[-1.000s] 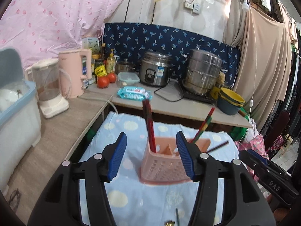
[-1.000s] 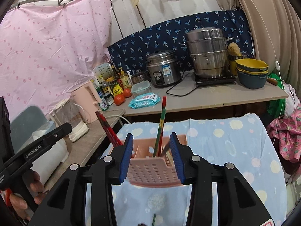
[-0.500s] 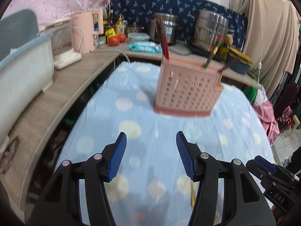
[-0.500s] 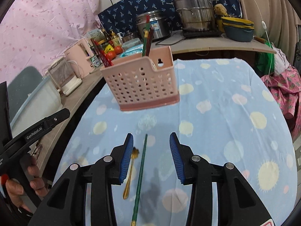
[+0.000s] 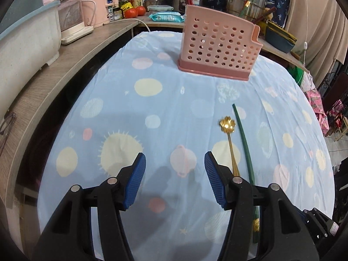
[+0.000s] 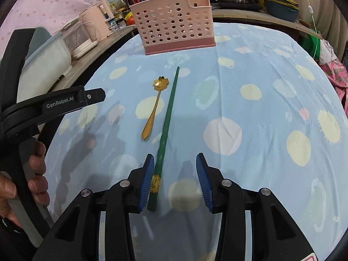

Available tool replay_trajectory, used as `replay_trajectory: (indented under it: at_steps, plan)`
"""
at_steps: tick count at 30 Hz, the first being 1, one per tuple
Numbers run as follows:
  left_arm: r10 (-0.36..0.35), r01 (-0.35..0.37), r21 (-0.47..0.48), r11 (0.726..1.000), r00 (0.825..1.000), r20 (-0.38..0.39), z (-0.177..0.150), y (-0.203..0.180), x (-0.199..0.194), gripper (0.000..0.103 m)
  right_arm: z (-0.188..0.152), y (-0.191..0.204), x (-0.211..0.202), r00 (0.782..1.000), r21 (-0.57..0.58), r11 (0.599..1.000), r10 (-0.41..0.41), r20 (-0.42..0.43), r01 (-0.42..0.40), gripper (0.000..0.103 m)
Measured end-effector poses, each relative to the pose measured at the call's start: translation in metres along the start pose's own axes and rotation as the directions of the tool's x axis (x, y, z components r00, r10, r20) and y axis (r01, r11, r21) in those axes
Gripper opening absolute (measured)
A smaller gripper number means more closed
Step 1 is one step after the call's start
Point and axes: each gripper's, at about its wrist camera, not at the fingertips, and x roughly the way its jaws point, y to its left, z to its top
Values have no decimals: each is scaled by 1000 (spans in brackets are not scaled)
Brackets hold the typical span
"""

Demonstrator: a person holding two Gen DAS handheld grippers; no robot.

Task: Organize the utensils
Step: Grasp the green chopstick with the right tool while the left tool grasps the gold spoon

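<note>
1. My left gripper (image 5: pixel 173 177) hangs over bare cloth of the blue dotted tablecloth (image 5: pixel 121 113), nearer to me than the pink holder (image 5: pixel 218 50); its jaws stand wide with nothing between them.
2. Going rightward from there, the gold spoon (image 6: pixel 154 106) lies flat on the cloth in front of the holder, flower-shaped bowl toward it; the green chopstick (image 6: pixel 167 121) lies just beside the spoon on its right, apart from it, tip toward the holder.
3. My right gripper (image 6: pixel 174 182) is low over the chopstick's thick end; its jaws are parted, and the chopstick sits against the left pad without being clamped.
4. The holder stands upright at the far end, already carrying chopsticks; I judge the step in hand is picking up the green chopstick.
5. Next I would shift the right gripper slightly left to centre the stick; then close firmly, lift, tip it upright and drop it in the holder; a thin stick may roll.
</note>
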Motion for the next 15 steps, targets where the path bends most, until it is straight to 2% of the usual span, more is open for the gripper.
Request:
replay_trajectory:
  at_steps: [9,13,15]
  plan:
    - [11,-11,3,1000,999,-31,-17,0,3,55,-8,6,0,1000,-21,1000,-23,10,23,39]
    - [16,-16,4,1000,999,-44,-22,1,5,62,-11,9,3,1000,-31,999,-20,5,21,38]
    - [13,-13,0,1000,999,-50,-24,2,6,63,-14,11,5,1000,-38,999,-19,0,19,38]
